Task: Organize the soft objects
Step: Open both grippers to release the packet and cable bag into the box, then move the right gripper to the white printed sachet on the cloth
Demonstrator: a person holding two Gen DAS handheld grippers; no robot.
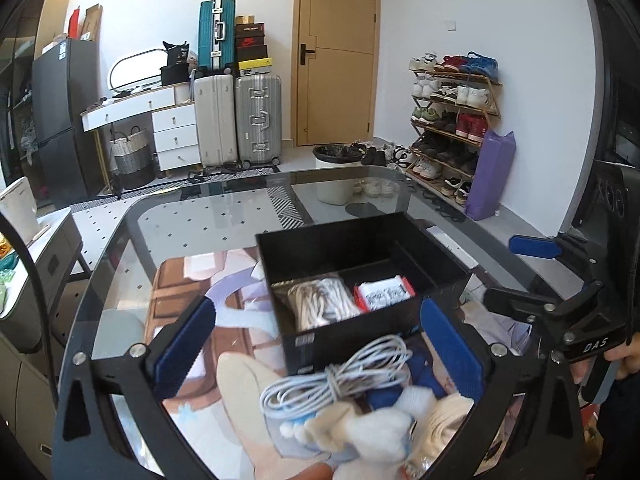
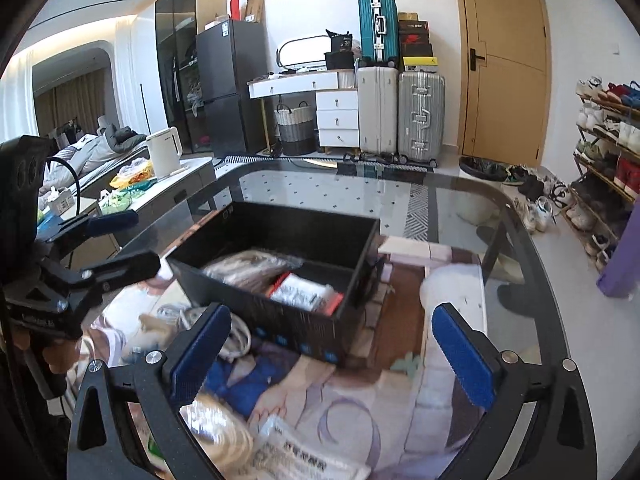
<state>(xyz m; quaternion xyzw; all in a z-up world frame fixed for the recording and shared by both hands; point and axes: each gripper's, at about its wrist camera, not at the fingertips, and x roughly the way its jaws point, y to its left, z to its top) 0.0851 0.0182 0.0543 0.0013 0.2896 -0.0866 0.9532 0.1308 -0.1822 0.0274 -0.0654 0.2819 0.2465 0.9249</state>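
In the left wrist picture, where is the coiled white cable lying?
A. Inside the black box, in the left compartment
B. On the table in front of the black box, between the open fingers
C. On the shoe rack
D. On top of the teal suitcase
B: the white cable lies on the table outside the black box, near its front wall, between the spread fingers of the left gripper.

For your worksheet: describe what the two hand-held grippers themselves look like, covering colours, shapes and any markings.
Both the left gripper and the right gripper are black, angular frames with triangular cut-outs and silver screw heads. Each finger carries a flat blue ribbed pad. In the left wrist view the right gripper's body shows white lettering, "DAS". No sleeve is clearly visible.
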